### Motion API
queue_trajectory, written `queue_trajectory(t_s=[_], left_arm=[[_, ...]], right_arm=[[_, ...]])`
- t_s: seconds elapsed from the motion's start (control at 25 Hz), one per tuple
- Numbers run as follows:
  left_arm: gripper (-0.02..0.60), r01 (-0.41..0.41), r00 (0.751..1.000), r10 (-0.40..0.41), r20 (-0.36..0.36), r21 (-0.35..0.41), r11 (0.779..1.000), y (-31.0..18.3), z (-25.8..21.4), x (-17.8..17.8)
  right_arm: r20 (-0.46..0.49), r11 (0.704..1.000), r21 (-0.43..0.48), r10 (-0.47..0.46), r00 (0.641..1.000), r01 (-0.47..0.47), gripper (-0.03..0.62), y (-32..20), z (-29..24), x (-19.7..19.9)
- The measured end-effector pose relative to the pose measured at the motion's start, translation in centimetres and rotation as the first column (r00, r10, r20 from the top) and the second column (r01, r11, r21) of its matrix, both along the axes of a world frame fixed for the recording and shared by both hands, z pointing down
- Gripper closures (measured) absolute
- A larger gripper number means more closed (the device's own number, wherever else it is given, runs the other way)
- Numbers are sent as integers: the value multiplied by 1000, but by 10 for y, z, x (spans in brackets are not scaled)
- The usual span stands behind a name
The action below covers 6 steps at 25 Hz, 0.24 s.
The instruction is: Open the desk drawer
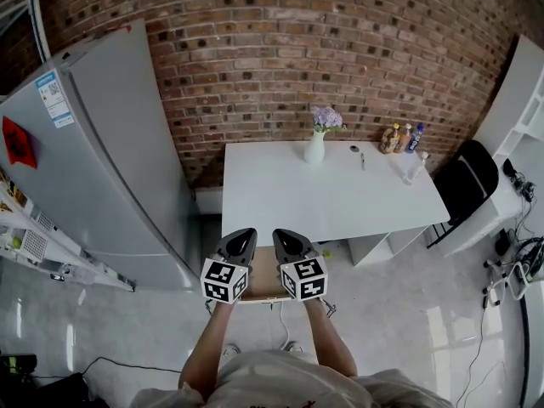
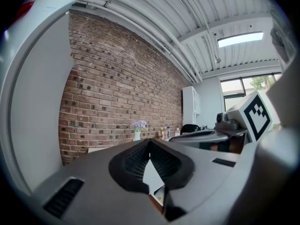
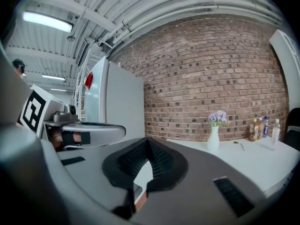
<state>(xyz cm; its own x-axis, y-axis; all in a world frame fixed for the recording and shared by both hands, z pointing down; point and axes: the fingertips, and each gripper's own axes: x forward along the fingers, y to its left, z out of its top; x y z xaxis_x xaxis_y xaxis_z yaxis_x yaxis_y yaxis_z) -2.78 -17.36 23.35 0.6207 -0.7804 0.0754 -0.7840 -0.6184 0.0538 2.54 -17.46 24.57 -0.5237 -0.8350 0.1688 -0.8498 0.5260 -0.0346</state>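
Note:
A white desk point(image 1: 340, 202) stands against the brick wall; I cannot make out a drawer front from above. A white unit point(image 1: 374, 246) shows under the desk's near right edge. My left gripper point(image 1: 242, 235) and right gripper point(image 1: 285, 235) are held side by side just short of the desk's near left corner, both pointing at it. In the left gripper view, the left gripper point(image 2: 150, 142) has its jaws together with nothing between them. The right gripper point(image 3: 149, 141) is likewise shut and empty in its own view, with the desk point(image 3: 253, 161) ahead to its right.
A tall grey fridge point(image 1: 110, 143) stands close on the left. On the desk are a white vase of flowers point(image 1: 315, 147) and some bottles point(image 1: 401, 138) near the wall. A black chair point(image 1: 467, 181) and white shelving point(image 1: 518, 100) are at right. A wooden board point(image 1: 265, 283) lies below the grippers.

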Motion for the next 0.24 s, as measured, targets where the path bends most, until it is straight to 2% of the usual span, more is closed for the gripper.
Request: queue_trajectory(t_s=[0.24], left_arm=[[569, -11, 1000, 11, 12, 8, 1000, 2, -1, 6]], right_arm=[[2, 1000, -5, -2, 1000, 2, 577, 2, 3, 2]])
